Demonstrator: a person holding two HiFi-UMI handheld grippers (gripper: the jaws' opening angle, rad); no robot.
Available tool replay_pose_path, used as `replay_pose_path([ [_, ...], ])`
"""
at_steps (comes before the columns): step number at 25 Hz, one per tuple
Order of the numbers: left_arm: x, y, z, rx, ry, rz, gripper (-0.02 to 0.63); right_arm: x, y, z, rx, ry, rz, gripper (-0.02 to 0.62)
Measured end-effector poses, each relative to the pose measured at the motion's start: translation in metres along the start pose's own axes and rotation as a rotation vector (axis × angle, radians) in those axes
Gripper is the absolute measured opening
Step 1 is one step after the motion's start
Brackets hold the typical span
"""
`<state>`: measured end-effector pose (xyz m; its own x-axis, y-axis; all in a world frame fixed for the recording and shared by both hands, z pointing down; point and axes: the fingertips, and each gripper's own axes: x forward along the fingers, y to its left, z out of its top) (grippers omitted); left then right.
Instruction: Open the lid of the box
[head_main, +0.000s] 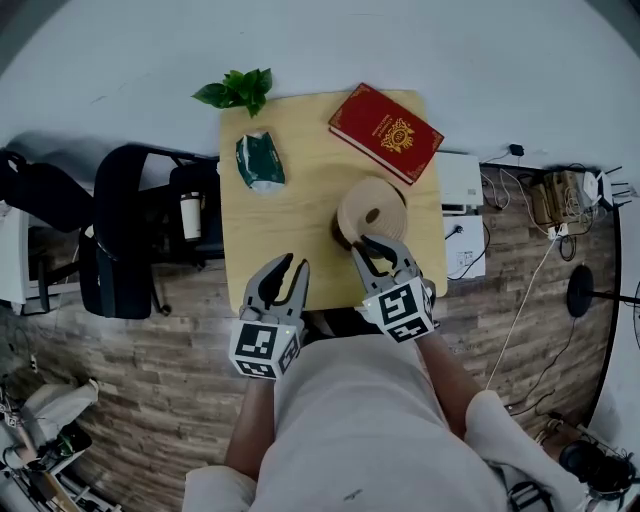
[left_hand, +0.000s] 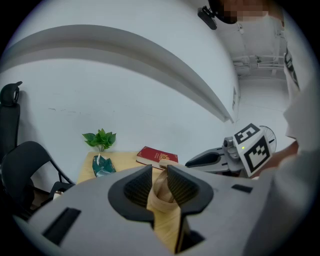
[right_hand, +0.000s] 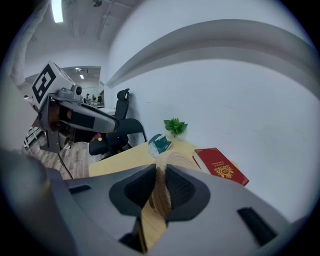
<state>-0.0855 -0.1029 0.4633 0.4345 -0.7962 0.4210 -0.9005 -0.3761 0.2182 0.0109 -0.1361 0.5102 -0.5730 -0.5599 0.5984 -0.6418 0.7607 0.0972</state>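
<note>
Four things share the pale wooden bench (head_main: 300, 200), all set well apart, so each can be reached without knocking a neighbour. The largest is a red book (head_main: 385, 132), lying flat at the far right corner and out of the working area. Next comes the round tan box (head_main: 343, 232), which stands near the front edge on the right, close to the person and within easy reach. Its body is mostly hidden under its own lid (head_main: 372, 210). The lid stands tilted rather than flat on the box, which suggests the opening is under way.

The right gripper (head_main: 383, 250) has its fingers clenched on the near rim of the lid. Gripping a thin disc by its edge looks like the sensible way to tip it up.

The left gripper (head_main: 295, 263) hovers over the front edge of the bench, just beside the box but clear of it. Its fingers are released with nothing in them, probably ready to steady the base.

A green packet (head_main: 259, 162) and a small leafy plant (head_main: 238, 90) lie at the far left, untouched.
</note>
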Motion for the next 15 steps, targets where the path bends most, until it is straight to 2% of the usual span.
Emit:
replay_pose_path([
  [15, -0.007, 0.002, 0.026, 0.024, -0.063, 0.002, 0.091, -0.026, -0.034, 0.032, 0.154, -0.126, -0.027, 0.06],
])
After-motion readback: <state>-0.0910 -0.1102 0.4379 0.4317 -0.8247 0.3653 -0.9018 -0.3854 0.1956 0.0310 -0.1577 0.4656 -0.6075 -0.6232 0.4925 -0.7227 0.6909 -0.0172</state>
